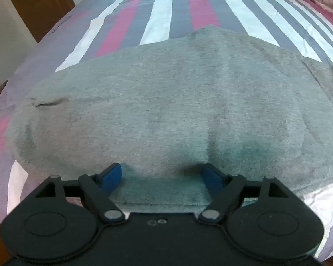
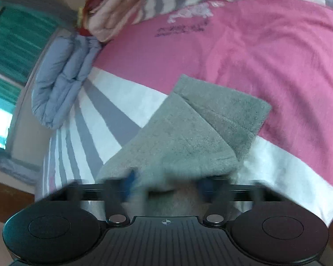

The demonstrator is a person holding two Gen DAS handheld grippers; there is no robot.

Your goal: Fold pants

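One pants (image 1: 177, 110) (grey) on bedsheet (image 1: 162, 15)

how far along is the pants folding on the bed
Done: the grey pants already lie doubled on the striped bedsheet. In hand: the left gripper sits open around the near edge; the right gripper is blurred, with cloth draped over it. Left: likely a final fold and smoothing.

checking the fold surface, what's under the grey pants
The grey pants lie on the striped bedsheet, with pink, white and grey stripes showing around them. In the right wrist view a pink part of the sheet lies beyond them. Whatever sits directly beneath the fabric is covered.
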